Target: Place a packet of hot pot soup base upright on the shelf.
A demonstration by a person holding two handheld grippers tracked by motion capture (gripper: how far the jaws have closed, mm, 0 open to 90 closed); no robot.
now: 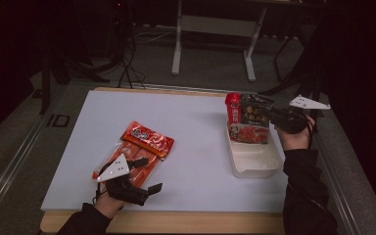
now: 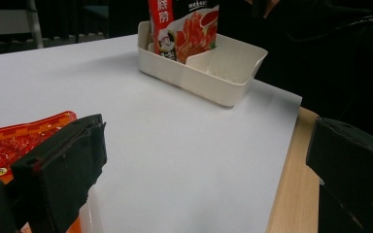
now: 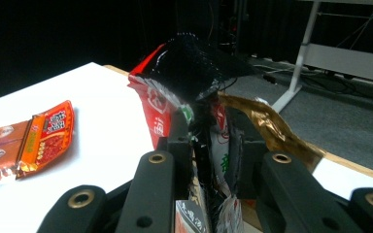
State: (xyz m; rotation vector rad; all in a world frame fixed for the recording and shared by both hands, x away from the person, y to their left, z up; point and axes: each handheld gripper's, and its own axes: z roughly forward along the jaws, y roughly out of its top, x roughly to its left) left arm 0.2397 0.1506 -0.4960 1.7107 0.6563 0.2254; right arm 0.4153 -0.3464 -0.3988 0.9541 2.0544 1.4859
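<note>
A black and red snack packet point(image 1: 248, 120) stands upright in the far end of a white tray point(image 1: 254, 164) at the right of the board. My right gripper point(image 1: 270, 113) is shut on its upper right edge; in the right gripper view the jaws pinch the crumpled foil of this packet point(image 3: 184, 82) at the right gripper point(image 3: 209, 145). An orange-red packet point(image 1: 144, 142) lies flat at the left. My left gripper point(image 1: 148, 174) stands open at its near end, one jaw over the packet's corner point(image 2: 9, 145). Its jaws are wide apart, left gripper point(image 2: 209, 145), and hold nothing.
The white board point(image 1: 196, 122) covers a wooden table whose edge point(image 1: 176, 223) runs along the front. The near half of the tray point(image 2: 223, 82) holds nothing. A dark sleeve point(image 2: 330, 58) rises behind the tray. A desk frame point(image 1: 215, 29) stands on the floor beyond.
</note>
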